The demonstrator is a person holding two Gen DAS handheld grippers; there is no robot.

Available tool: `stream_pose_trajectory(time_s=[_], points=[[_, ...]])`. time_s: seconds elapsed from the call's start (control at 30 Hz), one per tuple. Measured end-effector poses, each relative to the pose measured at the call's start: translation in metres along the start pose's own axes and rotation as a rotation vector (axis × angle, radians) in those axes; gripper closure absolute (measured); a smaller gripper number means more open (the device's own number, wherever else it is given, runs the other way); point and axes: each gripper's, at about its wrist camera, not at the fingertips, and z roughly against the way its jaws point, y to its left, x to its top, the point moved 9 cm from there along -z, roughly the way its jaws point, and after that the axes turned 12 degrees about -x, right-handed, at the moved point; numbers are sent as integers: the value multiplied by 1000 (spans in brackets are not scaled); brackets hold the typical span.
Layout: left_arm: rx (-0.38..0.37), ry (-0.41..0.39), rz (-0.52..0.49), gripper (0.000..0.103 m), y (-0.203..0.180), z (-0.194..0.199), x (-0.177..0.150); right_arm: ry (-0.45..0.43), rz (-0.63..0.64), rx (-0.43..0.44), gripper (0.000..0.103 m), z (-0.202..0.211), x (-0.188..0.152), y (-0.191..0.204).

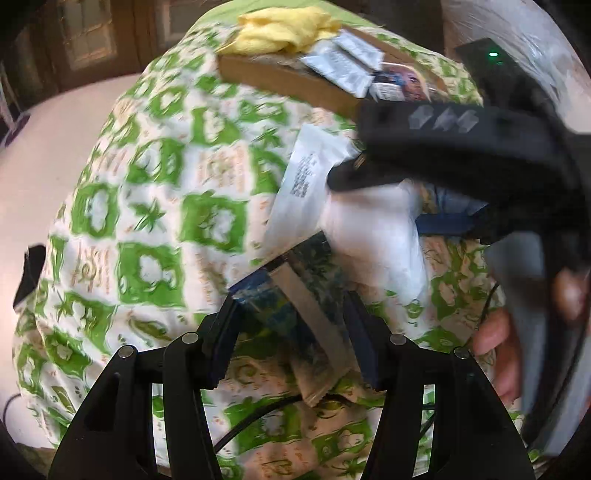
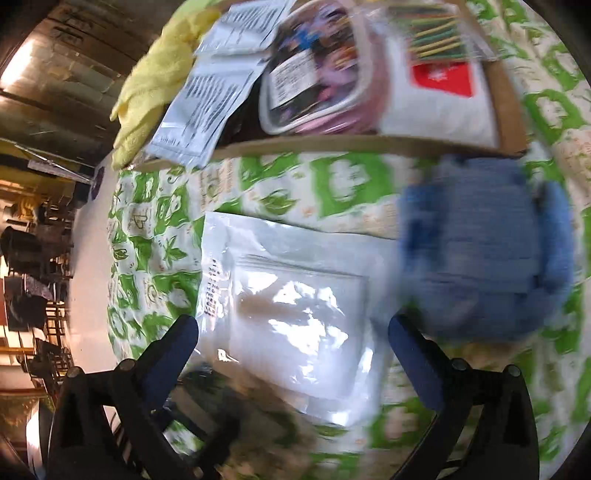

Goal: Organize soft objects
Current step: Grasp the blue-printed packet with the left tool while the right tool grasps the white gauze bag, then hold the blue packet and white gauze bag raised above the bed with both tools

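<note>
Roughly mid-task, judging by the layout. Your shallow brown cardboard box (image 2: 506,107) at the far side of the green-and-white patterned cloth (image 1: 155,206) already holds a fair load: a crumpled yellow soft cloth (image 2: 155,85) at 1 end, a couple of flat white printed sachets (image 2: 210,96), a pink-rimmed plastic tub with a printed label (image 2: 314,77), a white pack with a red label (image 2: 439,96) and a clear pack of coloured sticks (image 2: 436,33). I'd count those as sorted.

At least 3 items are outside the box:
- dark blue-green printed flat packet with a silver seam (image 1: 295,295). Your left gripper (image 1: 291,332) has its jaws narrowed onto it; both pads look pressed to its sides, so I read that as held.
- clear plastic pouch with white soft contents (image 2: 295,317), lying flat on the cloth, near edge between the pads of your right gripper (image 2: 291,347). Jaws stand wide; nothing gripped.
- blue knitted soft item (image 2: 487,243), on the cloth just beside the box's near wall, to the right of the pouch. Blurred, can't tell exactly what it is.

Left to do, as I see it: box the packet, then the pouch and the blue item.
</note>
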Motion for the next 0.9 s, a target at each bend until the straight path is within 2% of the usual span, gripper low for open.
stream_pose_trajectory(time_s=[0.1, 0.17, 0.27, 0.37, 0.47, 0.53, 0.6, 0.63, 0.73, 0.8, 0.87, 0.9], points=[[-37, 36, 51, 48, 9, -10, -5, -35, 100, -150, 0, -20, -3, 21], [-26, 43, 32, 47, 7, -13, -5, -90, 176, -234, 0, -26, -4, 32], [-13, 42, -12, 47, -2, -15, -7, -128, 252, -266, 0, -29, -4, 42], [-15, 43, -17, 44, -7, -17, -8, -138, 281, -225, 5, -24, -10, 39], [-12, 50, -18, 40, -9, -20, -7, -175, 290, -190, 23, -8, -18, 23], [0, 55, -32, 35, -14, -25, -8, -195, 278, -169, 49, 1, -17, 16], [23, 66, -44, 27, -20, -33, -10, -172, 254, -118, 56, 3, -17, 12], [46, 77, -55, 24, -23, -39, -10, -166, 242, -102, 59, 5, -13, 4], [159, 90, -122, 22, -32, -54, -6, -95, 137, 36, 56, 7, -5, -26], [198, 82, -154, 28, -38, -58, -5, -61, 74, 108, 54, 7, -1, -38], [203, 69, -165, 41, -41, -55, -3, -36, 48, 144, 53, 7, 1, -45], [199, 66, -163, 44, -41, -54, -2, -23, 43, 159, 51, 6, 0, -47]])
